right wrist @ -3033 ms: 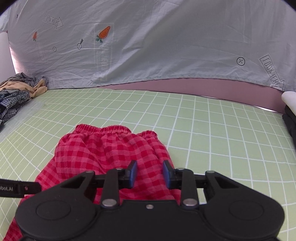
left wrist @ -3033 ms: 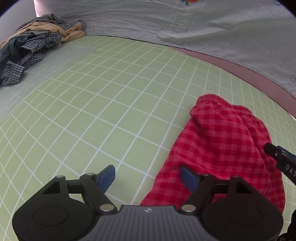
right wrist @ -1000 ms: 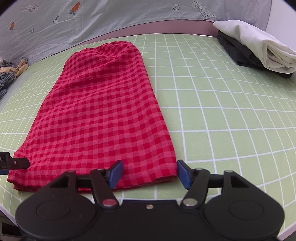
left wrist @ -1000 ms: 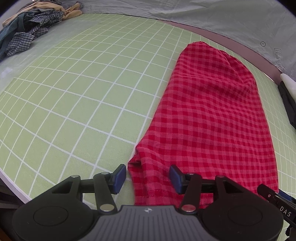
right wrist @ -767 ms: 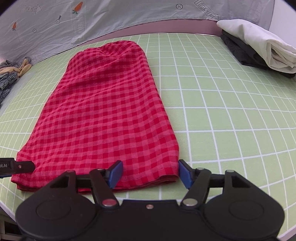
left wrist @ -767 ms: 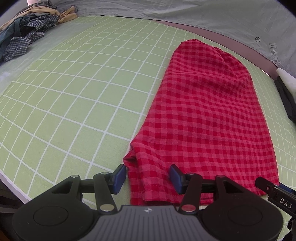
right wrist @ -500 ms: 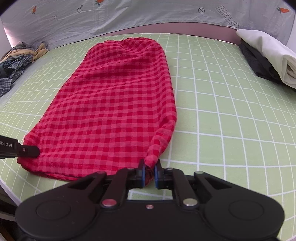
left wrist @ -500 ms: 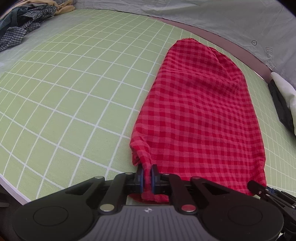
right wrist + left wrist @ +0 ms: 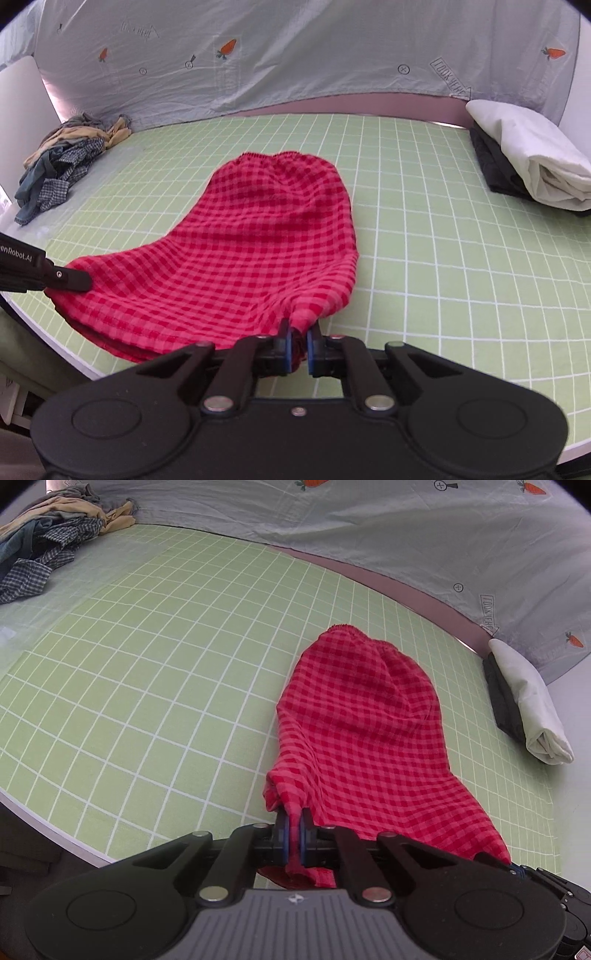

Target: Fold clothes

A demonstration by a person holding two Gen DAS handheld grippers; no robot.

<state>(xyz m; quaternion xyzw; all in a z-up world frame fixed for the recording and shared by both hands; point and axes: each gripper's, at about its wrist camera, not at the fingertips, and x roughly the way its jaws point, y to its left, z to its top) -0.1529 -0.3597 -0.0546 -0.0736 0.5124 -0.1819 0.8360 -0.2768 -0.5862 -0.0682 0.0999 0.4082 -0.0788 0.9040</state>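
Observation:
Red checked trousers (image 9: 362, 716) (image 9: 266, 236) lie lengthwise on the green grid mat (image 9: 147, 664) (image 9: 443, 258), elastic waistband at the far end. My left gripper (image 9: 294, 829) is shut on the near left corner of the leg hem. My right gripper (image 9: 296, 341) is shut on the near right corner of the same hem. Both corners are lifted off the mat, and the hem between them sags over the table's front edge. The left gripper's finger also shows in the right wrist view at the trousers' left corner.
A heap of unfolded clothes (image 9: 48, 546) (image 9: 66, 162) sits at the far left. A folded white garment on a black one (image 9: 524, 701) (image 9: 524, 162) lies at the right edge. A grey printed cloth (image 9: 295, 55) hangs behind the table.
Both grippers shut on the hem corners about half a second ago. Since then they have lifted the near end of the trousers, and the cloth has bunched toward the waistband.

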